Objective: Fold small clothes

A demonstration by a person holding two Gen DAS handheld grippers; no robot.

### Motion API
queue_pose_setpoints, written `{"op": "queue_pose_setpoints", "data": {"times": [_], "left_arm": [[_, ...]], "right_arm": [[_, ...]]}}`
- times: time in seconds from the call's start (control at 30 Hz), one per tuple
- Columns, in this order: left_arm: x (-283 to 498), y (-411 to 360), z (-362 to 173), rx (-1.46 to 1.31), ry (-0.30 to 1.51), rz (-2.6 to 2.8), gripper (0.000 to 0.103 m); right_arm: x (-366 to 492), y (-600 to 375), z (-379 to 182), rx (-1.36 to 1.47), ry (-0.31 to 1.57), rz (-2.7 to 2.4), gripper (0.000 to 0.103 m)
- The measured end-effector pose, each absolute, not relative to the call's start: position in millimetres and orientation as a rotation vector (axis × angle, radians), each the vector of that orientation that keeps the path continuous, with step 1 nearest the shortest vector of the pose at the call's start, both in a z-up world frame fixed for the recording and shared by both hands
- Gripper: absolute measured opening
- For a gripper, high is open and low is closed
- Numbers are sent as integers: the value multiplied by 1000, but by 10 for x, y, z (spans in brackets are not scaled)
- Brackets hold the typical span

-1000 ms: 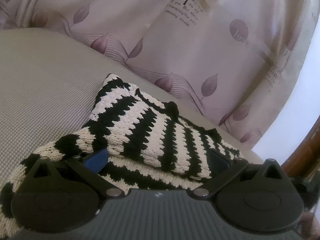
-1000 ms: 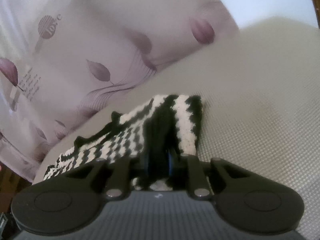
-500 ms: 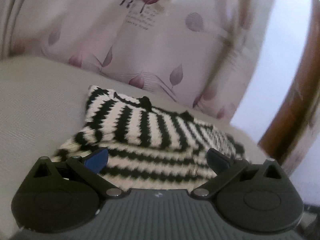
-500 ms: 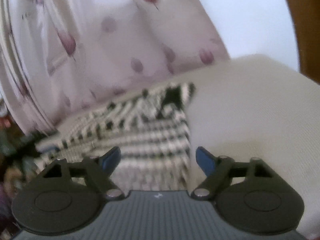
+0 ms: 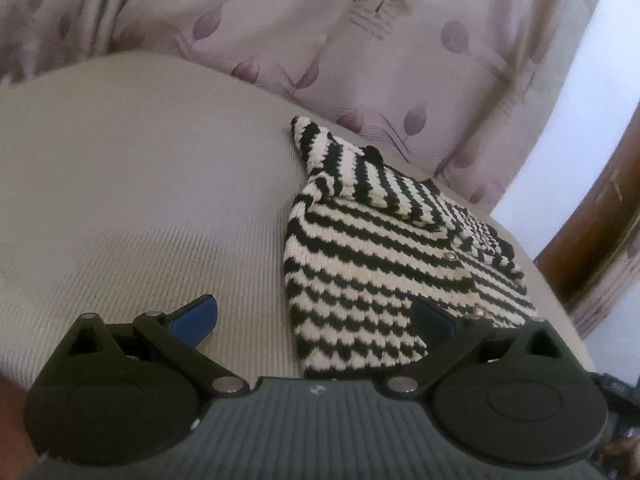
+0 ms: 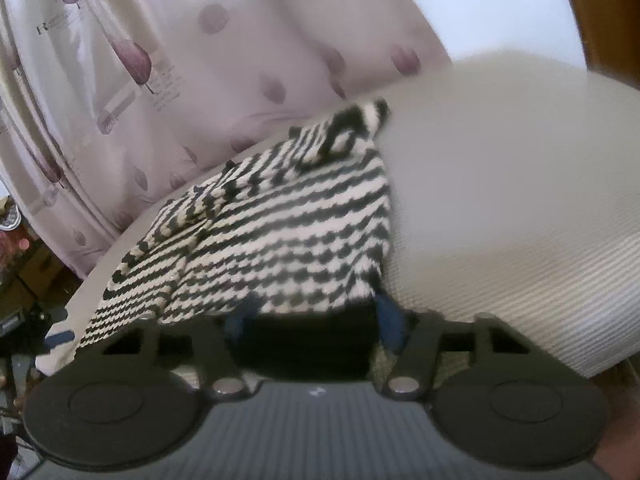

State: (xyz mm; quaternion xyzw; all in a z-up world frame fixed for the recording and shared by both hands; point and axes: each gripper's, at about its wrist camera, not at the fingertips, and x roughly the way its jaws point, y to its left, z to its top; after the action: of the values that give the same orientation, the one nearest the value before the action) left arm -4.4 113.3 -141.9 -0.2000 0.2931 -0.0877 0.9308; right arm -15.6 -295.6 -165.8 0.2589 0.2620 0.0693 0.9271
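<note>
Your striped sweater (image 5: 380,264) lies folded on the beige cushion (image 5: 140,200), long side running away toward the curtain (image 5: 360,60). Your left gripper (image 5: 316,316) gapes empty; your right gripper (image 6: 312,320), jaws just narrowing, straddles its near hem.

striped knit garment (image 5: 372,280): 1 | grippers: 2 | leaf-print curtain (image 5: 320,40): 1 | grey cushion (image 5: 140,200): 1

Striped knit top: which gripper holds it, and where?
Left gripper holds nothing. Right gripper, jaws just closing, flanks the top at its near black hem; grip unclear.
</note>
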Motion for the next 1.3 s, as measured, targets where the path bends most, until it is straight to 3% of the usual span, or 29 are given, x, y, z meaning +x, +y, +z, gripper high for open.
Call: {"op": "queue_pose_setpoints", "data": {"times": [0.43, 0.5, 0.57, 0.63, 0.67, 0.83, 0.9, 0.97, 1.0, 1.2, 1.3], "left_arm": [[-98, 818, -1509, -346, 618, -282, 92], [-95, 810, -1509, -340, 617, -274, 79], [-93, 810, -1522, -342, 626, -257, 39], [-63, 839, -1541, -354, 636, -237, 22], [-48, 875, -1558, -384, 640, -233, 20], [26, 890, -1545, -387, 662, -239, 21], [56, 845, -1513, -353, 670, -255, 36], [73, 811, -1495, -358, 671, -281, 59], [76, 781, -1490, -355, 671, -286, 61], [73, 549, -1486, -234, 658, -254, 63], [74, 509, -1490, -196, 660, -247, 63]], "right_arm": [[-193, -2972, -1694, 573, 512, 159, 59], [-196, -2972, -1696, 579, 512, 164, 59], [-188, -2961, -1694, 587, 517, 191, 61], [-168, -2941, -1684, 583, 524, 217, 65], [-152, -2936, -1678, 581, 529, 225, 65], [-74, -2944, -1682, 614, 542, 246, 65], [-59, -2944, -1685, 612, 548, 244, 58], [-42, -2981, -1706, 619, 568, 231, 32], [-44, -3014, -1723, 636, 570, 234, 31], [-71, -3067, -1764, 695, 558, 248, 32], [-84, -3092, -1765, 742, 536, 278, 58]]}}
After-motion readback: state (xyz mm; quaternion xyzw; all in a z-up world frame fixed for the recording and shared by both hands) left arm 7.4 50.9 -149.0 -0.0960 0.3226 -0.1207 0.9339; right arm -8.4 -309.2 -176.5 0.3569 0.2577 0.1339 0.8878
